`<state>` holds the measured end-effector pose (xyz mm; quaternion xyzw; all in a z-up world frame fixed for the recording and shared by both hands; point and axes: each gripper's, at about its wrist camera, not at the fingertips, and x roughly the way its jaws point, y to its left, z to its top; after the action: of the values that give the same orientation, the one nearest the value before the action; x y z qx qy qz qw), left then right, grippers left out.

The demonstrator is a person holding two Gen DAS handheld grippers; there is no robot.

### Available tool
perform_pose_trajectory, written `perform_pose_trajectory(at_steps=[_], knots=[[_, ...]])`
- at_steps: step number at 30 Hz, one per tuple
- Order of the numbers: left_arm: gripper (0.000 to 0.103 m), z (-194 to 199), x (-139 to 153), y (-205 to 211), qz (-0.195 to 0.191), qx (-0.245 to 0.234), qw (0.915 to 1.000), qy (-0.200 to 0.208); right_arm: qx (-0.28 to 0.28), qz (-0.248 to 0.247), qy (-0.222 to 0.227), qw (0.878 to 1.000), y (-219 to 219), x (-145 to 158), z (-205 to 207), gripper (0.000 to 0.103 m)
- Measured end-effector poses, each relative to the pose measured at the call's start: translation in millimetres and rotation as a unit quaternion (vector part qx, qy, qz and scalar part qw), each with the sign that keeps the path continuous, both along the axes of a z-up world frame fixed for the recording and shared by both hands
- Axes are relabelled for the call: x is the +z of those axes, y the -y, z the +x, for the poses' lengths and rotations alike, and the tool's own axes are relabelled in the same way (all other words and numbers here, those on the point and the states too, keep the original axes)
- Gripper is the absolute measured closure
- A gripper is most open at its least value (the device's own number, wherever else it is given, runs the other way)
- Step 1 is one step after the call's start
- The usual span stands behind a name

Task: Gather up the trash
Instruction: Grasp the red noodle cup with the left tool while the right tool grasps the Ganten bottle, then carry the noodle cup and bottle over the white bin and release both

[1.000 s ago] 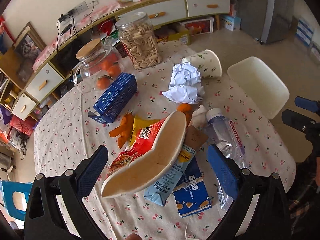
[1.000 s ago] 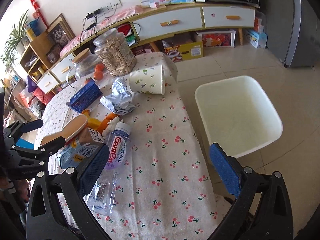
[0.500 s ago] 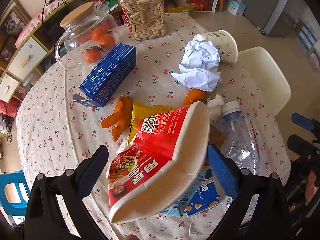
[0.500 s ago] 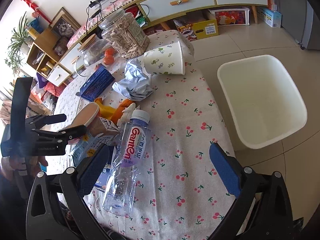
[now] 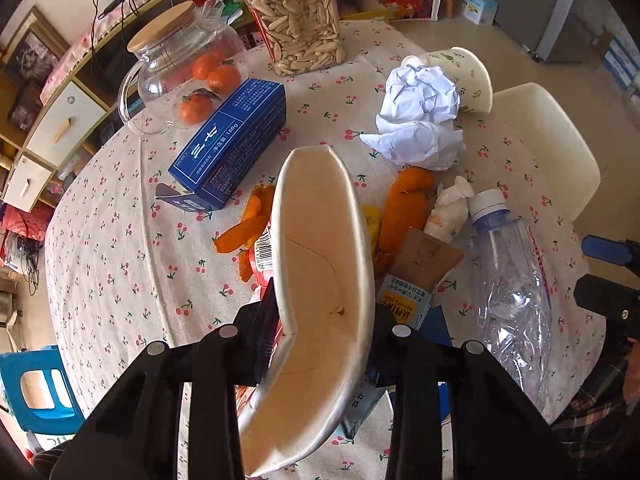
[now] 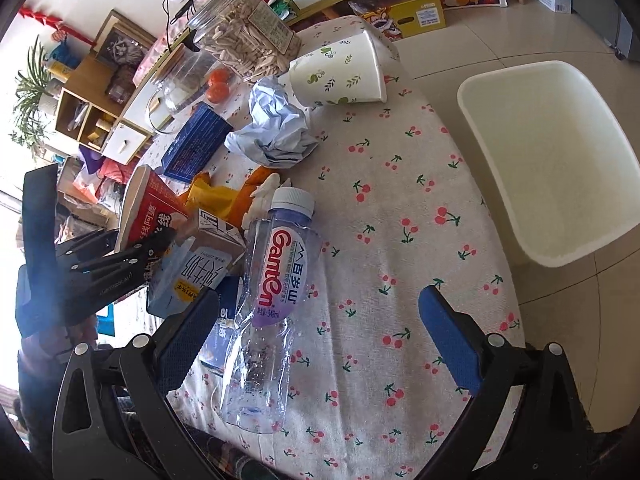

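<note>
Red noodle cup (image 5: 320, 280) is pinched flat between the closed jaws of the left gripper (image 5: 326, 320), squashed oval above the worktop (image 5: 120, 260) clutter. Right gripper (image 6: 320, 320) hangs with jaws wide apart, nothing held, over the crushed plastic bottle (image 6: 272, 304). White bin (image 6: 552, 160) stands on the floor beside the worktop. Cup should be carried level across to the bin, grip kept firm, neighbouring milk carton (image 5: 408, 292) not dragged along.

Readable print on the table's litter

The plastic bottle (image 6: 276, 276) says "Ganten" in red, with "348ml" beneath. At ten o'clock from it, the blue box (image 5: 230, 142) carries "三七" and "180g". The squashed red noodle cup (image 6: 154, 210) shows white Chinese characters; the milk carton's (image 6: 192, 276) print is too small to read.
</note>
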<state>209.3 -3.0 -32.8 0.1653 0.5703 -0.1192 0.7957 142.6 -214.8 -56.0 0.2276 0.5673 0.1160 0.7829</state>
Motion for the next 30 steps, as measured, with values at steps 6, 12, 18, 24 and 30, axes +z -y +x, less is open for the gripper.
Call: perform_pose_trajectory(at_steps=[6, 12, 18, 24, 30], knots=[[0.069, -32.1, 47.9, -11.6, -0.096, 0.028, 0.9912, 0.087, 0.024, 0.011, -0.017, 1.0, -24.5, -4.5, 5.0, 0.007], [0.07, -63.2, 80.4, -25.4, -0.137, 0.053, 0.9776, 0.15, 0.051, -0.01, -0.044, 0.998, -54.7, -14.8, 17.0, 0.017], [0.07, -80.6, 87.1, -32.3, -0.142, 0.052, 0.9746, 0.165, 0.047, 0.008, -0.067, 0.997, -53.3, -25.0, 38.4, 0.034], [0.07, -81.0, 79.1, -32.1, -0.153, 0.069, 0.9727, 0.16, 0.065, 0.016, -0.071, 0.995, -55.4, -32.7, 37.5, 0.054], [0.07, -78.7, 77.9, -30.1, -0.172, 0.089, 0.9673, 0.164, 0.07, 0.011, -0.025, 0.997, -48.5, -7.0, 25.8, 0.054]])
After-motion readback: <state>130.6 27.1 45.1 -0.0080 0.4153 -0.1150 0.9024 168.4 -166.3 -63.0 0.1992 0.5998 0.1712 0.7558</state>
